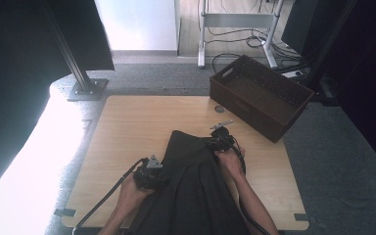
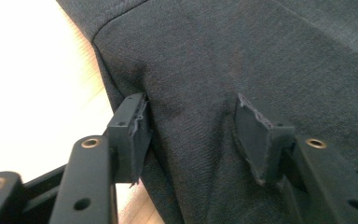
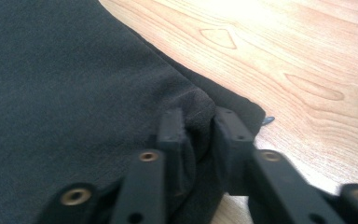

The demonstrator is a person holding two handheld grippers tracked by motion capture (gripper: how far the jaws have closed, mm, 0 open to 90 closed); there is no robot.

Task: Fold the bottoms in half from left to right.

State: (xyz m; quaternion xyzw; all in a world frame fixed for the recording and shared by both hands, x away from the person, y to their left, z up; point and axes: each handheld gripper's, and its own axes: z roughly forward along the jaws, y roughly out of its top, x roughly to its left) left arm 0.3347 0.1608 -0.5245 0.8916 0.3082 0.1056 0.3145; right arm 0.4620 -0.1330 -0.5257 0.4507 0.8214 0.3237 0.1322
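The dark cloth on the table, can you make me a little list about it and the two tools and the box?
cloth: dark cloth lying on the wooden table, hanging over the near edge
left tool: left tool at the cloth's left side, jaws apart with cloth between them, not pinched yet
right tool: right tool at the cloth's right edge, jaws pinching a fold
box: brown box at the table's far right corner, nothing visible inside

- No writing, label, brand, number or sign can be read in any of the views.
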